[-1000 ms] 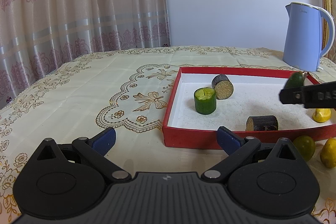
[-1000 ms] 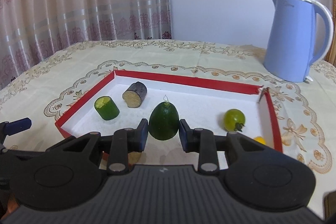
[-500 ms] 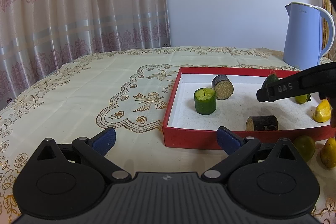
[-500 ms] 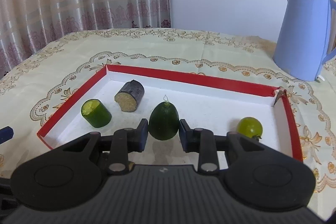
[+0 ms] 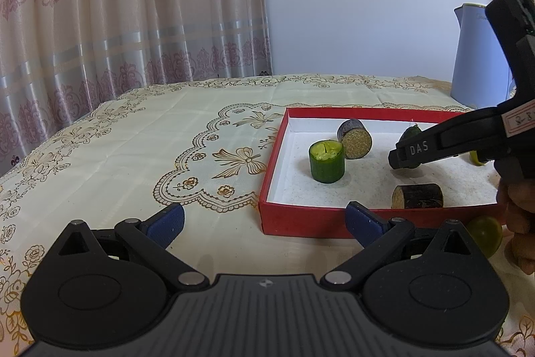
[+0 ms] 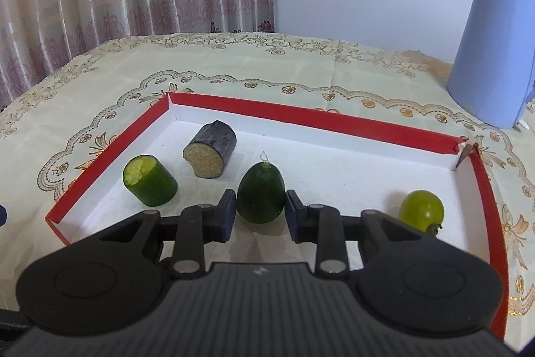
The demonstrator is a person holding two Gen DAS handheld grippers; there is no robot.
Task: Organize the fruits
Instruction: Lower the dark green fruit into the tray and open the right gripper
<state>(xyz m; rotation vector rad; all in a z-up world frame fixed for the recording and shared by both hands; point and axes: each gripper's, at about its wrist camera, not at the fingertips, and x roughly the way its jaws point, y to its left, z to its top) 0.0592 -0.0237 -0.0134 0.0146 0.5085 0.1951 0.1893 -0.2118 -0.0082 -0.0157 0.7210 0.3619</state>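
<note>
Right tongs (image 6: 260,211) grip an avocado (image 6: 261,193) in the red tray (image 6: 311,115); left tongs (image 5: 264,221), at its 7 o'clock, gape.

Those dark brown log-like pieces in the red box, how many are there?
2: one dark piece near the back left corner beside the green cylinder, another dark piece against the near wall. Others may hide behind the right gripper.

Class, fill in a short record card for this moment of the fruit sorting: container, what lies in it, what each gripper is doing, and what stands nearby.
container: red tray, white inside, on patterned tablecloth
in tray: green cut cylinder, dark cut cylinder, second dark cylinder, small green round fruit
right gripper: jaws closed on dark green pear-shaped fruit, over the tray
left gripper: jaws open, empty, in front of the tray
outside tray: green round fruit
nearby: blue kettle
</note>
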